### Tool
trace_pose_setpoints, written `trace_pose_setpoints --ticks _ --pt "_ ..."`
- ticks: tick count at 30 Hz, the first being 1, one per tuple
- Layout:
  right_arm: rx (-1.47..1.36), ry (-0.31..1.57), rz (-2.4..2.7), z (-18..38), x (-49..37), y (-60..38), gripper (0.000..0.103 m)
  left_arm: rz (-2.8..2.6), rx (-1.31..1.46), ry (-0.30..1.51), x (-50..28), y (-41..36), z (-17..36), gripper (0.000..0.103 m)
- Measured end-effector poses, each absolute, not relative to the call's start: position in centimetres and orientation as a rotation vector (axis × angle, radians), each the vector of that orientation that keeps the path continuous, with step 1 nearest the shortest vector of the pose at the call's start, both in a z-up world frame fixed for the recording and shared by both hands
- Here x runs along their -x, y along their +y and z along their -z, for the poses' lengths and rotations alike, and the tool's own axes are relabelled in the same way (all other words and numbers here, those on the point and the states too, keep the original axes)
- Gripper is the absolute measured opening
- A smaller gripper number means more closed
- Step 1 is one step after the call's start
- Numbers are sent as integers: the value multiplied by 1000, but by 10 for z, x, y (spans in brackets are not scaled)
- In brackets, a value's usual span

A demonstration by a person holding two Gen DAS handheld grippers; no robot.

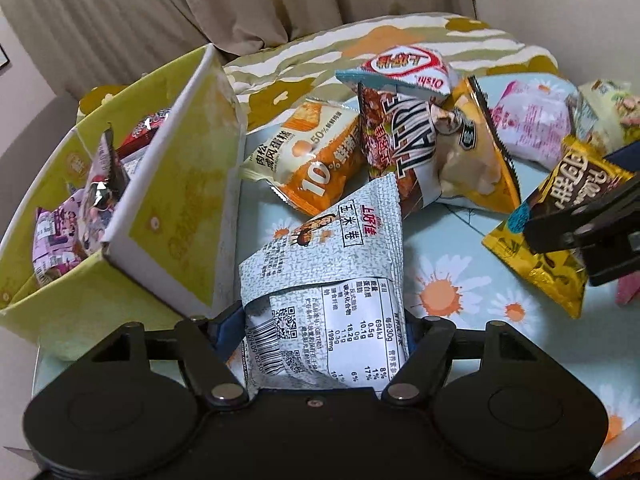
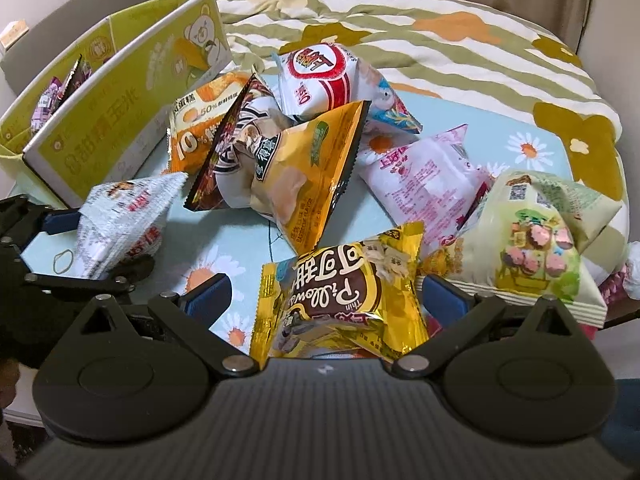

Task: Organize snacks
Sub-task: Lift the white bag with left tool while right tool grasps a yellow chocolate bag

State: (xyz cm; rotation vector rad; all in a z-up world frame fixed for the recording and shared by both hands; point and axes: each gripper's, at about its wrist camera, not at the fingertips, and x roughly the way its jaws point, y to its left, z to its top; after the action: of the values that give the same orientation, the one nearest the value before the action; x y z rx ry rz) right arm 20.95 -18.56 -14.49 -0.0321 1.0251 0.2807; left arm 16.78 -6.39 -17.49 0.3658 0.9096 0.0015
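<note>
- Left gripper [image 1: 326,332] is closed down on the grey-white corn snack bag [image 1: 332,264]; the blue pads press both sides of its lower end, so the gap is only as wide as the squeezed pack.
- This bag is just beside the green box [image 1: 168,216], at the box's near corner, lifted a bit above the flower cloth [image 1: 460,280].
- Long axis of the bag runs away from the gripper, top seal pointing fwd and a little up, toward the snack pile; the nutrition label end is folded over in the jaws.
- Right gripper [image 2: 324,300] is wide open, w/ the gold Pillows bag [image 2: 344,296] lying between its fingers; not pinched yet, as far as I can see. This bag is well apart from the box, on the far side of the pile from it.
- Gold bag lies about along the gripper direction, printed face up.
- Box already has a few packs inside, e.g. a purple pack [image 1: 60,236].
- Risks, in my judgement:
  - grip is only on the folded edge of the corn bag, so it may slip or swing when moved over the box wall;
  - box flap [image 1: 188,184] stands open and tilted toward the bag, so bag or gripper can hit it and push the box;
  - closing hard on the puffed gold bag may crush the contents, or it can pop out sideways.
</note>
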Motion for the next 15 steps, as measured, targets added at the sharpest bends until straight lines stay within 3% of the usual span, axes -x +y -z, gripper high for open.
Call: trace_pose_setpoints --ticks 11,13,15 --pt "29 1059 -274 154 -218 -184 102 5 -335 878 -150 -68 149 75" --pt "40 1069 -272 156 -218 -183 97 3 -335 873 -147 -67 145 75" --pt "58 1087 -274 158 -217 -181 83 1 -333 870 -146 -67 143 75"
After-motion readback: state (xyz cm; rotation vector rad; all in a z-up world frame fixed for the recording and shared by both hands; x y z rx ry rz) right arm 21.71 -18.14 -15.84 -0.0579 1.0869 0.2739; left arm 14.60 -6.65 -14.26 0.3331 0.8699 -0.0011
